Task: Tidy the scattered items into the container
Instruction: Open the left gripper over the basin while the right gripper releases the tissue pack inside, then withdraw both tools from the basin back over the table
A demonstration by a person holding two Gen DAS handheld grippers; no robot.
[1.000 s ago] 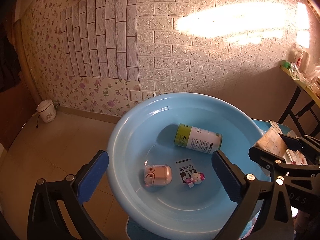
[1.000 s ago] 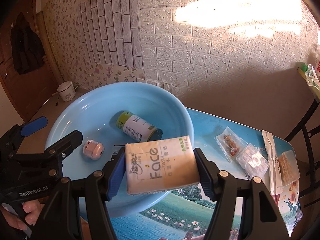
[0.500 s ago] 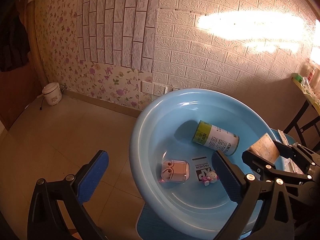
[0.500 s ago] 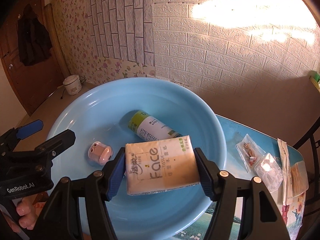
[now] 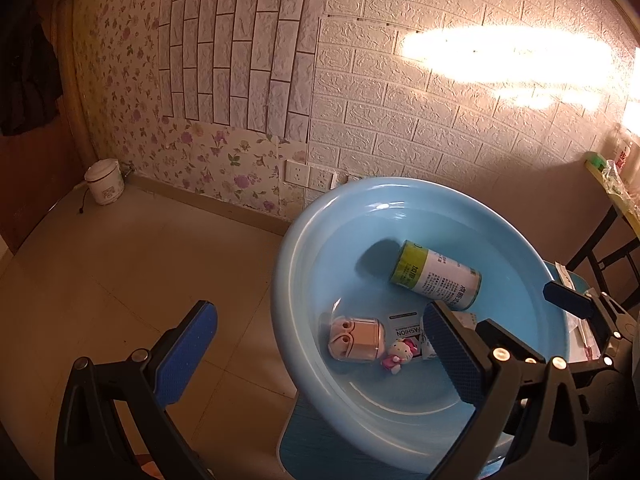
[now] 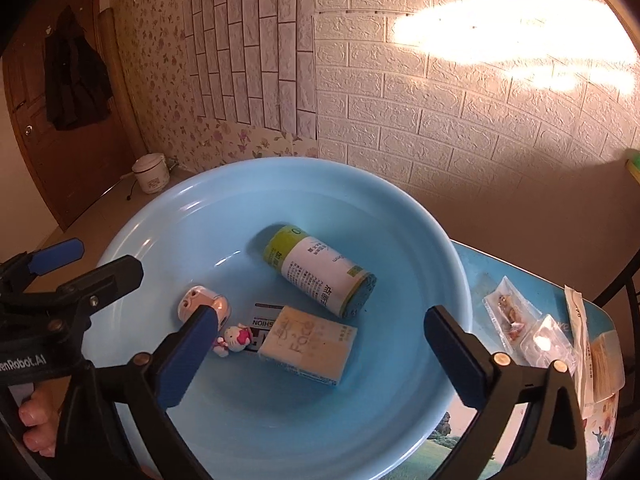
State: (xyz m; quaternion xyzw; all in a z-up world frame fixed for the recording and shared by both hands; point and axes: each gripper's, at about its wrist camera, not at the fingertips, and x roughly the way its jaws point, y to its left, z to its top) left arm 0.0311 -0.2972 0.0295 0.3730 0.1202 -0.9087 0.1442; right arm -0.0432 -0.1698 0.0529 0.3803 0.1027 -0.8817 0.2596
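Note:
The light-blue basin (image 6: 440, 248) holds a yellow-and-white canister (image 6: 320, 270) on its side, a pink earbud case (image 6: 200, 300), a small kitty figure (image 6: 236, 338) on a printed card, and a tissue pack (image 6: 308, 344) lying flat. My right gripper (image 6: 320, 350) hovers over the pack. Its jaws are opening wide, and nothing sits between the pads. My left gripper (image 5: 320, 354) is open and empty over the basin's (image 5: 288, 280) left rim, half above the floor. Its right finger hides most of the pack there. The canister (image 5: 436, 276) and the case (image 5: 356, 338) show beyond it.
Right of the basin, small clear packets (image 6: 508, 308), a long paper wrapper (image 6: 578, 328) and a flat box (image 6: 606, 364) lie on the picture-printed table (image 6: 472, 440). A rice cooker (image 5: 104, 188) stands on the floor by the wall. A hand (image 6: 34, 420) grips the left gripper.
My right gripper has opened and let go of the tissue pack, which now lies in the basin. The left gripper's view has shifted left, so the basin sits further right.

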